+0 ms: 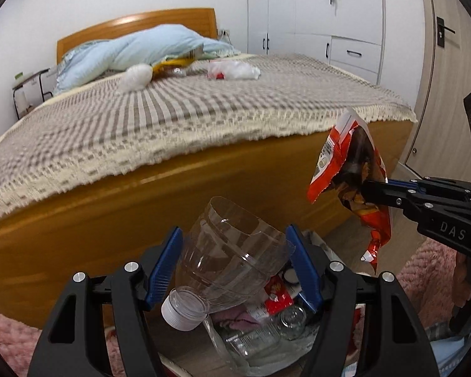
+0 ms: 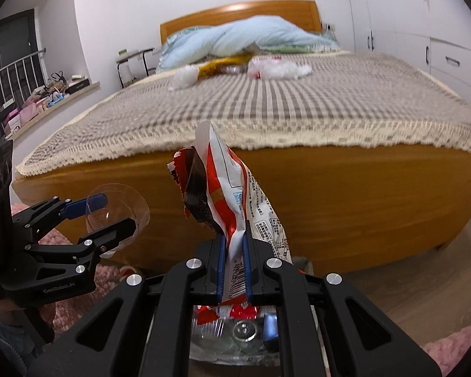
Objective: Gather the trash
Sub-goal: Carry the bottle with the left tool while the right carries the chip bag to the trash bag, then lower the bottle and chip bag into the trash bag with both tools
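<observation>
i stand at the foot of the bed (image 2: 329, 194), its wooden footboard close in front of my tongs and the checked cover's lace edge hanging just over it. wood floor shows to the right of the bed, a pink rug (image 1: 12, 339) lies under me on both sides, and white wardrobes (image 1: 314, 9) line the right wall. my left gripper (image 1: 234, 270) clamps a clear plastic bottle (image 1: 232, 257) with its bottom cut away, white cap toward me, pads touching both flanks. my right gripper (image 2: 234, 267) is pinched tight on a red and white snack wrapper (image 2: 229, 194), which sticks up from the pads; its barcode and fine print are unreadable. the left tool reads "GenRobot.AI". below both grippers sits a clear bag of trash (image 1: 254, 342). more litter (image 2: 276, 67) lies far up the bed near the blue quilt (image 2: 245, 37).
</observation>
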`<state>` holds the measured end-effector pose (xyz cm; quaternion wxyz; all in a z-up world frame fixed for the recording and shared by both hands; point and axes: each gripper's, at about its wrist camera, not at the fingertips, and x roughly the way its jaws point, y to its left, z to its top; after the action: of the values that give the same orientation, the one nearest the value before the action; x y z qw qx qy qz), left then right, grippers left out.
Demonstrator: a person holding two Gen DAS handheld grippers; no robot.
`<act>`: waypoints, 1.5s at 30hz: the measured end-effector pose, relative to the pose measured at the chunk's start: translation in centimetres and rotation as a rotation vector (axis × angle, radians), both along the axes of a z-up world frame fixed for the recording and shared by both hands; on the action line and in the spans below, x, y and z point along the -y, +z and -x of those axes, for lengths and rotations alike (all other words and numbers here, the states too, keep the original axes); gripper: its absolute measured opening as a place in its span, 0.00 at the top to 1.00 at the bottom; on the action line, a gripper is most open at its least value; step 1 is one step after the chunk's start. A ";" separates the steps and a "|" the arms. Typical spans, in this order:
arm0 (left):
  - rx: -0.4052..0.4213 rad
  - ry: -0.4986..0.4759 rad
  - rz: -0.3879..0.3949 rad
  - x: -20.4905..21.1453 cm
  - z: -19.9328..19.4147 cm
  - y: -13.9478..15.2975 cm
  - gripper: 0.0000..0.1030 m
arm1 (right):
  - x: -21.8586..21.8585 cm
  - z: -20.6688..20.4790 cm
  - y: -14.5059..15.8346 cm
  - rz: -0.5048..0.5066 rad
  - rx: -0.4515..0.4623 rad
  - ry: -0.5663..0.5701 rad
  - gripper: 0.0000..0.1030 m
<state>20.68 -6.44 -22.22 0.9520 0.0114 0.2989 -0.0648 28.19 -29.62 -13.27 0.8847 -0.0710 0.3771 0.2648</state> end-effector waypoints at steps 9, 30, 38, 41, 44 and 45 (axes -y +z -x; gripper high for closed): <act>-0.111 -0.037 0.047 0.1 -1.4 -3.7 0.37 | 0.2 -2.2 -3.7 0.027 -0.146 -0.016 0.90; -0.417 -0.140 0.218 1.9 -10.6 -14.0 0.36 | -1.5 -9.7 -18.4 0.192 -0.557 -0.095 0.90; -0.489 -0.186 0.236 2.5 -12.8 -17.0 0.36 | -2.0 -12.4 -23.1 0.203 -0.682 -0.156 0.90; -0.493 -0.218 0.239 3.2 -13.5 -17.9 0.36 | -2.3 -13.0 -24.3 0.217 -0.688 -0.165 0.90; -0.493 -0.236 0.247 4.2 -14.3 -18.9 0.36 | -1.4 -12.6 -24.9 0.232 -0.687 -0.165 0.90; -0.492 -0.237 0.244 4.4 -14.4 -19.1 0.36 | -1.5 -12.8 -25.2 0.238 -0.685 -0.165 0.90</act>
<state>35.08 -10.81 -41.31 0.8311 -0.0845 0.5071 -0.2121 40.95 -28.11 -38.44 0.7109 -0.0502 0.6841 0.1554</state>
